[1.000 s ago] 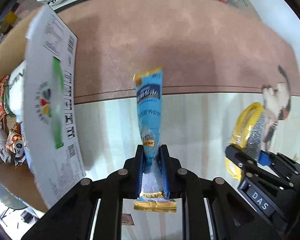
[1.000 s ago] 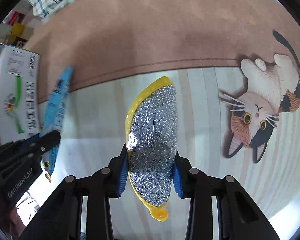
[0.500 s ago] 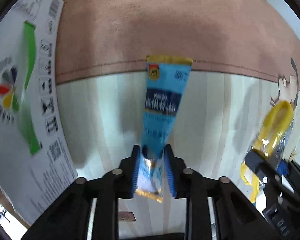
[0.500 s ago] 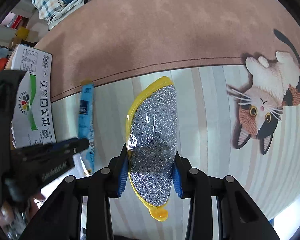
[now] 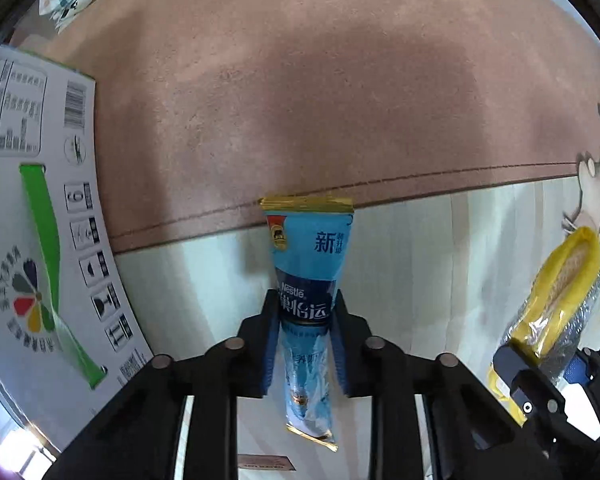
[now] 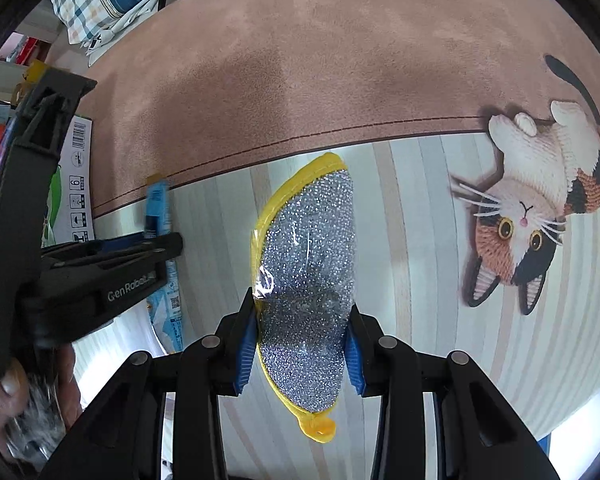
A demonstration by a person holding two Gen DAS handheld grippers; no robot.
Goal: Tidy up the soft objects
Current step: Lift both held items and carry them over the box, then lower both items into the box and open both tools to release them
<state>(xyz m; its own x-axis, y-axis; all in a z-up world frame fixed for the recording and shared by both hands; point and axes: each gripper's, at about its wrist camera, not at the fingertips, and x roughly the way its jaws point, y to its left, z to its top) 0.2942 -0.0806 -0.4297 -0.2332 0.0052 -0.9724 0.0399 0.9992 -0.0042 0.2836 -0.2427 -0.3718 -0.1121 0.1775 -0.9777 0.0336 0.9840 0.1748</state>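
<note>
The left tool (image 5: 305,320) is clamped on a slim blue Nestlé sachet with gold-sealed ends (image 5: 309,264), gripping it near the middle so that the upper half stands out past the fingertips and the lower end hangs behind them. The right tool (image 6: 305,320) is pressed tight on a silver glitter scouring pad with a yellow rim (image 6: 310,256), pinched across its lower half, its yellow loop dangling below. Both soft items are carried in the air above a striped cream mat with a calico cat print (image 6: 420,240), beyond which lies a pinkish-brown carpet (image 6: 300,60). Holding each by the middle probably keeps the limp packets from flopping during transport.

A white printed cardboard box with a green stripe (image 5: 40,240) stands just to the left of the left tool; judging by the task, it is the likely destination.

Compared with half a second ago, the left tool has steadied and the sachet reads sharply. The box now fills less of the left view, and the right tool's hold on the pad is unchanged.
</note>
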